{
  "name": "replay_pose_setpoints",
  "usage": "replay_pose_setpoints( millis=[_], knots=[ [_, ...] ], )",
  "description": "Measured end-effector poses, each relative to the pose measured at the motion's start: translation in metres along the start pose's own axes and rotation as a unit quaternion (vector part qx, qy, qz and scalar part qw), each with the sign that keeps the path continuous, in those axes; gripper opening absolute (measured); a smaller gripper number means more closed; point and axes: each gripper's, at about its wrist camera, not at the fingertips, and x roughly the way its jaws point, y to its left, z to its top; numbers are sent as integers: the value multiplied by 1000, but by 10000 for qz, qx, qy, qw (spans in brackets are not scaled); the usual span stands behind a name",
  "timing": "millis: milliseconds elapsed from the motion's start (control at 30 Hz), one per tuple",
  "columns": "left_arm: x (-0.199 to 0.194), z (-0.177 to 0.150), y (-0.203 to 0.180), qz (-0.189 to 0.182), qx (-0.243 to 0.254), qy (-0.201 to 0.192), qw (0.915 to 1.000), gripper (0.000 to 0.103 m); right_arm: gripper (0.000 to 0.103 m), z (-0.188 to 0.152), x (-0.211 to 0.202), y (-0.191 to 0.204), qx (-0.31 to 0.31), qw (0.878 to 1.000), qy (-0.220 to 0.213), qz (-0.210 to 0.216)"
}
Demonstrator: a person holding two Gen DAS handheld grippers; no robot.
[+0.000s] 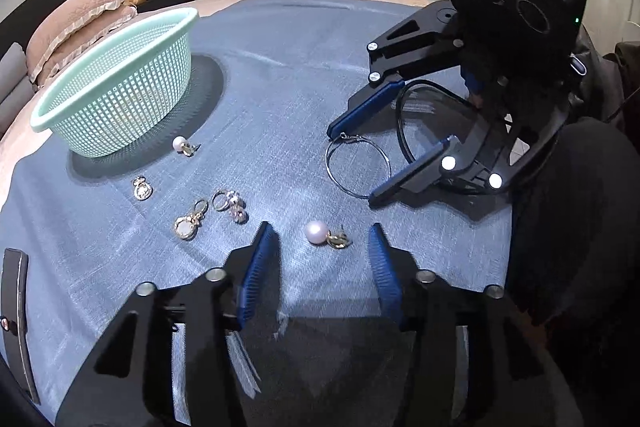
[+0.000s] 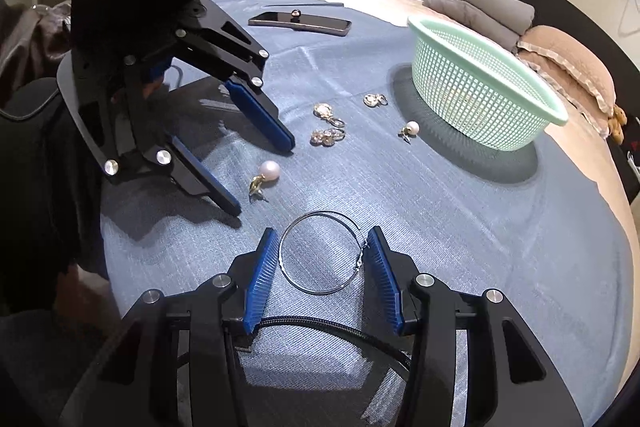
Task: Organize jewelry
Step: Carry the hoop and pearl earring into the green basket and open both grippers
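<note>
Jewelry lies on a blue cloth (image 1: pixel 288 75). My left gripper (image 1: pixel 322 231) is open, its fingers on either side of a pearl earring (image 1: pixel 326 233), which also shows in the right wrist view (image 2: pixel 266 175). My right gripper (image 2: pixel 322 237) is open around a large silver hoop earring (image 2: pixel 320 251), also seen in the left wrist view (image 1: pixel 358 165). A second pearl earring (image 1: pixel 182 145) lies by a mint green mesh basket (image 1: pixel 116 87). Several gold earrings (image 1: pixel 192 223) lie in the middle of the cloth. The basket also shows in the right wrist view (image 2: pixel 480 87).
A black phone (image 2: pixel 300 21) with a small dark bead on it lies at the cloth's far edge. Folded grey towels (image 2: pixel 480 7) and a pink pillow (image 2: pixel 572 63) sit behind the basket. A black cable (image 2: pixel 340 327) loops under my right gripper.
</note>
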Motion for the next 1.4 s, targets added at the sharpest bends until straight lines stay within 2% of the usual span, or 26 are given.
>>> replay_pose_setpoints(
  millis=[33,67,133,367,467,600,733,800,867,933,1033,1200,1300,1400],
  knots=[
    [1,2,2,28,-15,10,10000,26,44,-1,0,0,8,10000,2,-12],
    [1,3,7,-23,-102,14,9999,24,44,-1,0,-1,15,10000,4,-23],
    [0,4,10,-144,-262,18,9996,24,43,-3,-2,-1,46,10000,-5,-33],
    [-7,2,6,-78,-347,0,9994,24,43,-5,-12,-6,200,9994,14,-271],
    [-16,-2,7,107,-327,47,9994,24,43,-2,-25,-12,209,9989,-61,-419],
    [-38,4,20,416,-465,-148,9979,20,43,12,-44,-22,49,9969,-171,-763],
    [-63,19,36,766,-416,-344,9956,20,43,36,-63,-39,44,9926,-517,-1098],
    [-72,27,42,829,-376,-411,9950,20,43,47,-69,-46,40,9900,-678,-1238],
    [-77,30,41,637,-384,-454,9962,20,43,56,-73,-50,33,9884,-811,-1286],
    [-78,24,26,592,-172,-413,9972,20,43,62,-74,-48,-9,9875,-878,-1308],
    [-68,13,12,457,49,-187,9988,20,43,67,-74,-45,-78,9873,-913,-1294],
    [-41,7,10,190,-240,91,9995,20,43,69,-77,-44,-36,9871,-988,-1257],
    [-33,3,8,74,-264,150,9995,20,43,69,-80,-46,-12,9868,-978,-1287],
    [-30,-2,11,113,-323,104,9994,20,43,68,-81,-44,27,9867,-962,-1308]
  ],
)
